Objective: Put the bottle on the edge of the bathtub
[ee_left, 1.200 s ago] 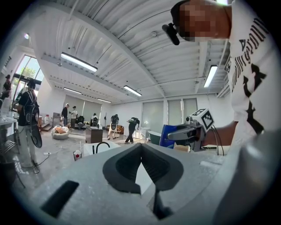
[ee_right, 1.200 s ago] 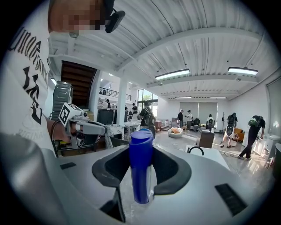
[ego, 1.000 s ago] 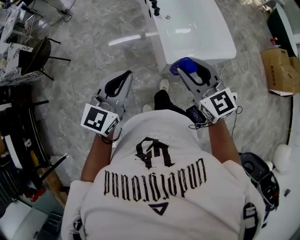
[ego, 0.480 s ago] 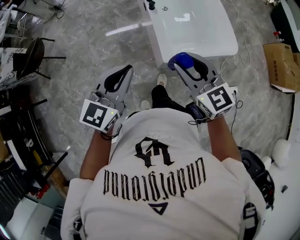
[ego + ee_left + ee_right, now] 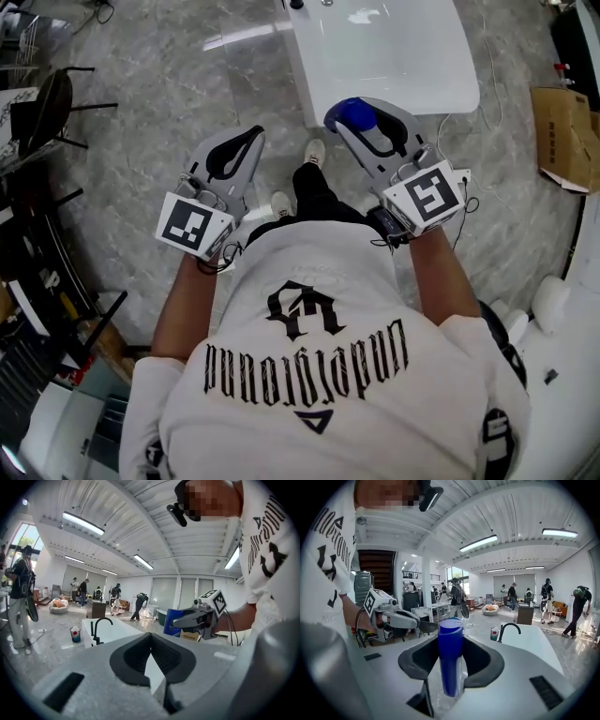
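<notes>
My right gripper is shut on a blue bottle, which stands upright between the pads. In the head view the bottle hangs just in front of the near left corner of the white bathtub. The tub carries a black faucet with a small cup beside it. My left gripper is left of the tub over the floor, shut with nothing between its fingers. The left gripper view shows its tips meeting, with the tub and the bottle beyond.
A cardboard box lies on the marble floor right of the tub, and a cable runs nearby. A black chair and cluttered desks stand at the left. A white rounded fixture is at the right. Several people stand far across the room.
Both grippers have moved forward and a little lower, together with the person. The bottle stays in the right jaws near the tub's corner. Neither gripper's jaws have changed.
</notes>
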Demonstrator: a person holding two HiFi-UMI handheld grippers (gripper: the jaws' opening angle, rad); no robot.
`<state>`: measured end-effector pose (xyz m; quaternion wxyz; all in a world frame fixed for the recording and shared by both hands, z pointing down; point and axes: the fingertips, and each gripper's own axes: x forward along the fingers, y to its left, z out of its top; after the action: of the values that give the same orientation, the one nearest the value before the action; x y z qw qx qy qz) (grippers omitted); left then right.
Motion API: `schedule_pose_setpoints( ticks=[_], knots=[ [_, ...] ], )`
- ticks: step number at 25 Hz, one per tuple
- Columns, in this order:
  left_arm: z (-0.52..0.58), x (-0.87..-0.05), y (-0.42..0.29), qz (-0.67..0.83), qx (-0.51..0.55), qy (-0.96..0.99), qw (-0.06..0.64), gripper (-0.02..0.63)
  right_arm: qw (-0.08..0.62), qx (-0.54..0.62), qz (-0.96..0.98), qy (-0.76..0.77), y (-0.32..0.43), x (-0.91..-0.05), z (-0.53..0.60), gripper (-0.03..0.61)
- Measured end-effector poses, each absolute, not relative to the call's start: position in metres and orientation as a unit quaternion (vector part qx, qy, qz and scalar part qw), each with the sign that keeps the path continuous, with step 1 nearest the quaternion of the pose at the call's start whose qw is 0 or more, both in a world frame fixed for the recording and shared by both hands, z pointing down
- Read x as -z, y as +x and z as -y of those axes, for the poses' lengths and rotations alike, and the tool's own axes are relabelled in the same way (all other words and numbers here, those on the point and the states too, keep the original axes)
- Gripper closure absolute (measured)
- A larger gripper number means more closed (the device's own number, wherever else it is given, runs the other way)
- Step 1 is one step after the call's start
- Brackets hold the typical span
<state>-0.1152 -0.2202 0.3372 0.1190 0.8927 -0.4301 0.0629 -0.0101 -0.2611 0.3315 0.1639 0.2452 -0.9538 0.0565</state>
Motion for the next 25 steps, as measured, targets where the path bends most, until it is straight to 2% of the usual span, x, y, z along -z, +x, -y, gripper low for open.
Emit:
schedule_pose_setpoints(
  ticks=[25],
  knots=[
    [0.326, -0.468, -0.117, 0.424, -0.111, 0.876, 0.201, 0.598, 0.225, -0.122, 0.945, 0.204, -0.024, -0.480, 0.393, 0.420]
  ],
)
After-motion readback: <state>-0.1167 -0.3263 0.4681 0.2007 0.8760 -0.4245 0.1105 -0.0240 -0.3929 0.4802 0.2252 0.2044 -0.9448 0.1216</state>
